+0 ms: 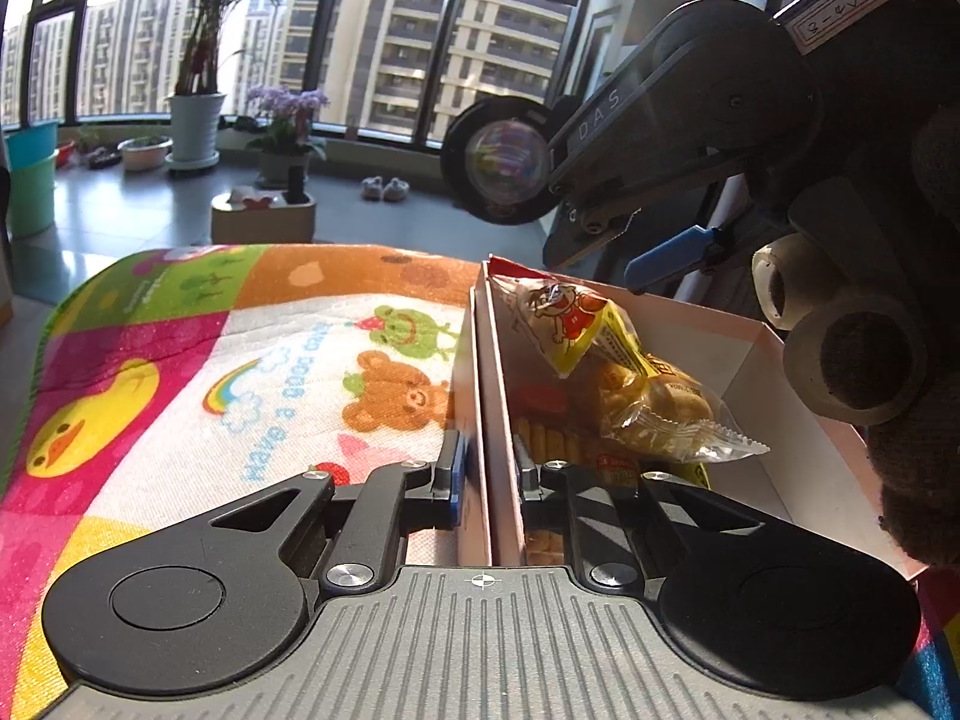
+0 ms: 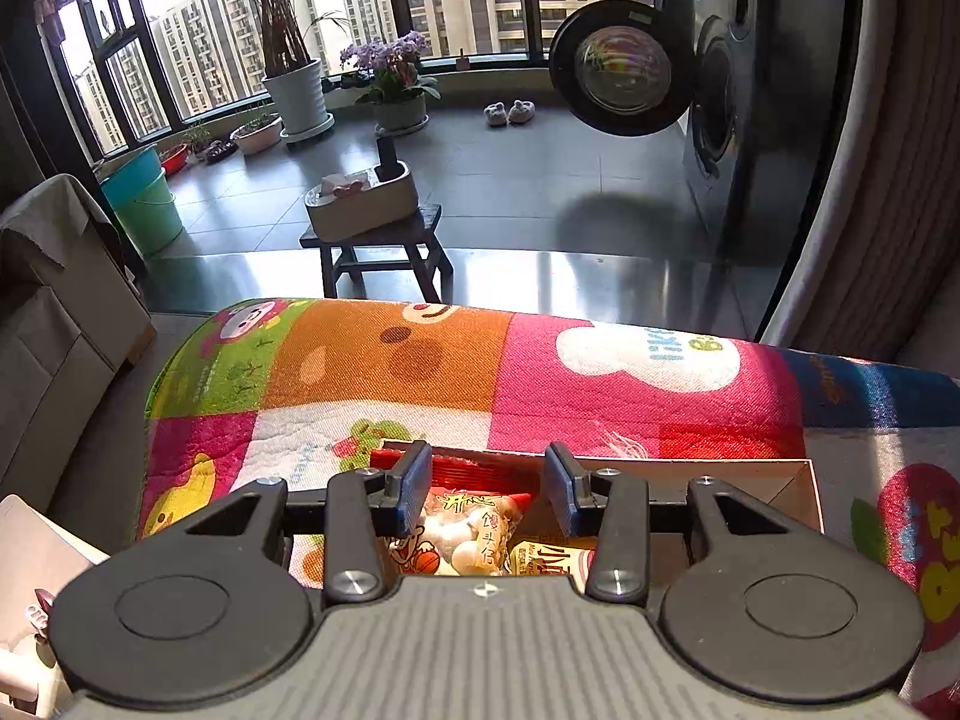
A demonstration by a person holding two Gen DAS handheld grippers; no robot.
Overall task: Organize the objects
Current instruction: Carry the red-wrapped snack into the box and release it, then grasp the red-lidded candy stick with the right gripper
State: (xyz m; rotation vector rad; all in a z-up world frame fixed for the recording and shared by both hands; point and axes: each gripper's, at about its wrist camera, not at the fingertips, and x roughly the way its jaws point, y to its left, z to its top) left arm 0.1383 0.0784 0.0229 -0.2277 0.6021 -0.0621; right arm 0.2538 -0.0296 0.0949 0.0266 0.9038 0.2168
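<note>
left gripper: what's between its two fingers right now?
In the left wrist view, the left gripper straddles the near side wall of the box: one finger outside over the mat, one inside by the snack packets. Only the wall lies between.

Bright daylight is pouring in through the big windows (image 1: 384, 54) at twelve o'clock, washing the sky out to white at eleven o'clock in both views. Sun is striking the colourful mat (image 1: 240, 360) and glinting off the clear snack wrappers (image 1: 666, 414) at three o'clock in the left view. The floor tiles (image 2: 510, 192) are shining with reflections, and a soft round shadow is lying at one o'clock. Straight lines are bending strongly toward the edges. Near objects at the right edge are looking blurred.
</note>
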